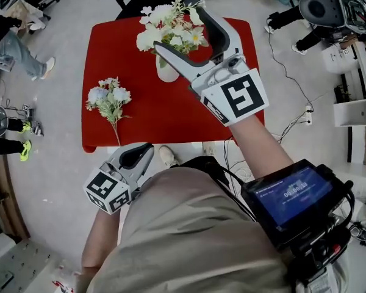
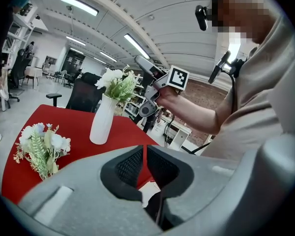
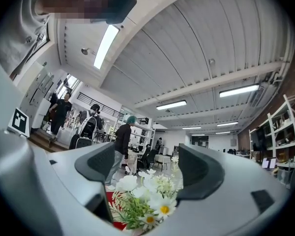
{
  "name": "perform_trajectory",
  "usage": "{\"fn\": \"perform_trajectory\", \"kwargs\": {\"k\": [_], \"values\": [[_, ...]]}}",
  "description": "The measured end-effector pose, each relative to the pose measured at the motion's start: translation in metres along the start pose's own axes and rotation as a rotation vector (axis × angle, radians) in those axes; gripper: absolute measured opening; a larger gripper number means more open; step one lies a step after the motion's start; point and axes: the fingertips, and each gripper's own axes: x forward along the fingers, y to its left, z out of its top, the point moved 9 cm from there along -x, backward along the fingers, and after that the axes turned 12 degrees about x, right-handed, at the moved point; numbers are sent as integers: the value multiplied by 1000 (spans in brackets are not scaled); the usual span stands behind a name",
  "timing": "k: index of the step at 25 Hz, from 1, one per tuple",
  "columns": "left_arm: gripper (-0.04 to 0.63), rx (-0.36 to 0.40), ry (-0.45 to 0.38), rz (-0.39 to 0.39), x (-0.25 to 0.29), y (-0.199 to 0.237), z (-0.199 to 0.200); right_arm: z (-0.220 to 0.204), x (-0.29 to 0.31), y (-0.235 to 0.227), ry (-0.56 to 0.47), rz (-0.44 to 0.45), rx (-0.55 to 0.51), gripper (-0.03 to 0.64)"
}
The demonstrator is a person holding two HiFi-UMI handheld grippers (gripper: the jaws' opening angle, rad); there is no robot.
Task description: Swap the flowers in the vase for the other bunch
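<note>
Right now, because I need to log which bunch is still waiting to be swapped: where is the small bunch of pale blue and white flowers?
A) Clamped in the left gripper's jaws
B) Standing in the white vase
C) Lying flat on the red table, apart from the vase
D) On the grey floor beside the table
C: in the head view the small bunch of pale blue and white flowers lies flat on the red table, left of the white vase and clear of it.
</note>
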Motion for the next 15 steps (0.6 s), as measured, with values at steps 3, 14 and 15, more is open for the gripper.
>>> {"fn": "perform_trajectory", "kwargs": {"k": [3, 14, 15], "values": [[29, 5, -1, -11, 4, -2, 3, 8, -5, 2, -8, -2, -8, 402], [29, 24, -11, -47, 16, 0, 7, 32, -21, 9, -53, -17, -67, 399], [29, 26, -15, -49, 17, 1, 7, 33, -23, 9, -53, -20, -77, 397]]}}
